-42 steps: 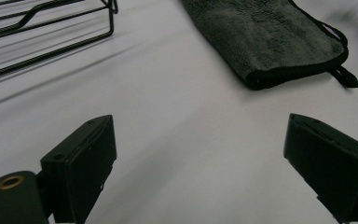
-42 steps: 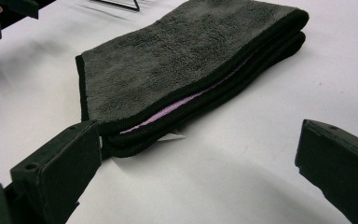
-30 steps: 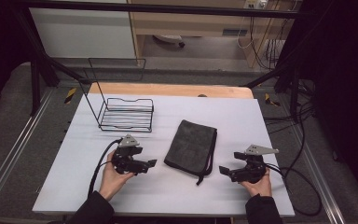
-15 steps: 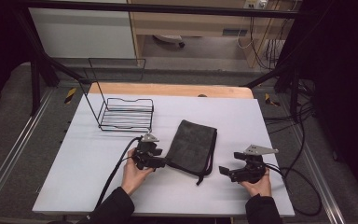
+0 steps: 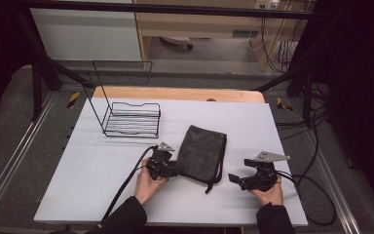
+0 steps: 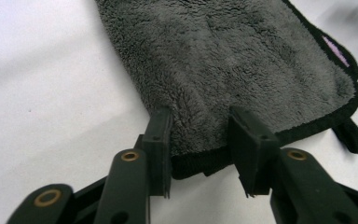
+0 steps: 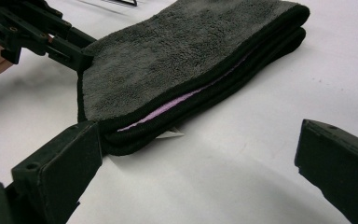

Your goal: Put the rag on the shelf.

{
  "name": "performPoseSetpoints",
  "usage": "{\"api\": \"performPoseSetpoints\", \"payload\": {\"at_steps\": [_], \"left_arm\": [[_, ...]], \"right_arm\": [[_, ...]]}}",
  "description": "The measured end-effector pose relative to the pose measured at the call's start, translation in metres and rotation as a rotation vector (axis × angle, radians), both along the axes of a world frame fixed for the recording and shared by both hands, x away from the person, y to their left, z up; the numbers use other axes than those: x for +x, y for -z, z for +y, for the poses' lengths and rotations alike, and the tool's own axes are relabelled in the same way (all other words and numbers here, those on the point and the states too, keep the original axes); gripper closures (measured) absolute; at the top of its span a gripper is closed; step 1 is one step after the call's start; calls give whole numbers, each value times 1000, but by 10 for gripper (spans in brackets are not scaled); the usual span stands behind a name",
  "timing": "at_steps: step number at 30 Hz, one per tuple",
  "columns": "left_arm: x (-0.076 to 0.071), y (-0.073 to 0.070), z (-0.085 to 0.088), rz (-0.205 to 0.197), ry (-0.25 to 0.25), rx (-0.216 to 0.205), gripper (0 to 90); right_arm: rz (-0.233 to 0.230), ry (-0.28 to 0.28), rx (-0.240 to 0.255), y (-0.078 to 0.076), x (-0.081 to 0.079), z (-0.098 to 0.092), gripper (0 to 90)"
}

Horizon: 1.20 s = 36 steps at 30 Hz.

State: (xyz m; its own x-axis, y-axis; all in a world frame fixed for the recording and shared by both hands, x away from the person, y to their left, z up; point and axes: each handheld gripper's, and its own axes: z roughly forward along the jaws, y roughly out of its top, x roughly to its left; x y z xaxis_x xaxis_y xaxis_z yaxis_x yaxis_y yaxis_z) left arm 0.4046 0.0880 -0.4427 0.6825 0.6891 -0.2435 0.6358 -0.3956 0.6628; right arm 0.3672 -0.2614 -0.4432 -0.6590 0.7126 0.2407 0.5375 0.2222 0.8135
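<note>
Since the earlier frames the left gripper (image 5: 171,171) slid right across the table (image 5: 78,185) to the folded grey towel (image 5: 203,152); jaws have just been closing, about half shut, straddling the towel's near-left hem w/ fleece between the pads (image 6: 161,140), grip not yet clearly tight. Right gripper (image 5: 238,179) stayed put, jaws wide, nothing held, just right of the towel. Towel lies mid-table; wire rack (image 5: 131,119) well apart, back-left.

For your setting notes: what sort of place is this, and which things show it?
Probably a lab recording bench: a white table inside a dark frame, loose cables alongside, and a cabled hand-held gripper at a towel.
</note>
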Motion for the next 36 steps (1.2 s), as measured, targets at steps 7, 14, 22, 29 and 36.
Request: {"api": "performPoseSetpoints", "payload": {"at_steps": [7,14,22,29,36], "left_arm": [[-2,-3,-6,10,-10,27,760],[-2,-6,-6,13,-13,45,829],[-10,-18,2,9,8,56,837],[-21,-21,19,10,-3,38,836],[-34,-18,38,15,-3,40,836]], "right_arm": [[1,-2,0,1,0,1,13],[-2,-2,-2,1,0,0,14],[-1,-7,-3,1,0,1,15],[3,-4,-2,1,-1,2,15],[6,-5,-3,1,-1,3,16]]}}
